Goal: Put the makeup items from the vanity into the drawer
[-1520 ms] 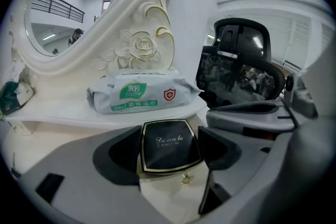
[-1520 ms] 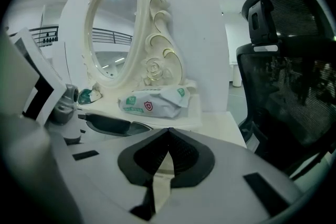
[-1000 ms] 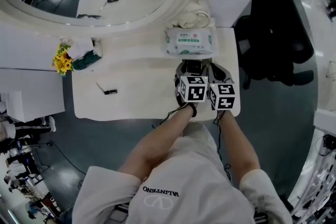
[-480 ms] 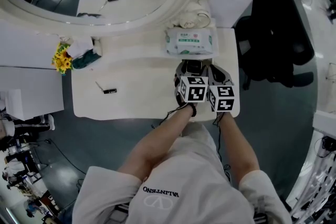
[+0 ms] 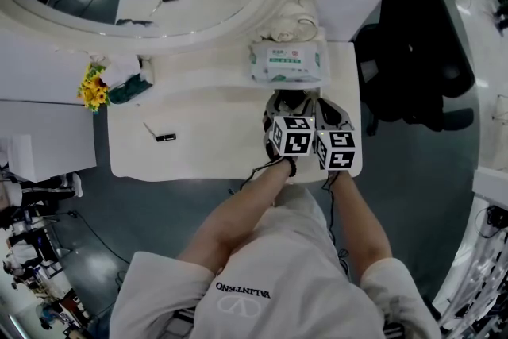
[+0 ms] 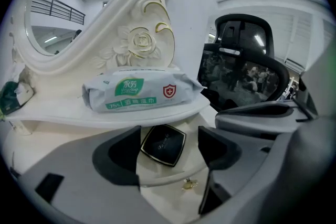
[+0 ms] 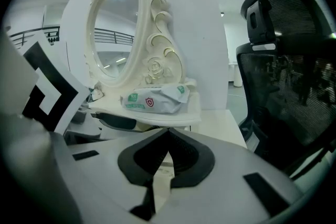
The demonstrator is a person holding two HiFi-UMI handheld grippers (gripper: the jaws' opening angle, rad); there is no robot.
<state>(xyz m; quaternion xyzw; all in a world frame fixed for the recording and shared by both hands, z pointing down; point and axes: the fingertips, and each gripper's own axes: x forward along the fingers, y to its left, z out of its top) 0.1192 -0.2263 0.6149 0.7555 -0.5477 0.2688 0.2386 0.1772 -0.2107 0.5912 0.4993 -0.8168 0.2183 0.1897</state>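
Left claw (image 6: 170, 149): jaws wide, pads on nothing. The black compact (image 6: 164, 144) lies flat on the vanity top (image 5: 214, 123), straight ahead of this claw and below it. It is framed between the two pads, a little nearer the left one. It is roughly square, so there is no long axis to favour, and its sides sit slightly turned against the pads.

Right claw (image 7: 167, 136): tips together, empty, just beside the left claw on its right.

Judgement: this is your left-hand pick. Dip forward and down, with no sideways shift needed.

The pack of wipes (image 6: 139, 91) sits on the raised shelf just beyond, so stop short of it. A thin black stick (image 5: 165, 138) lies well to the left, apart from both claws.
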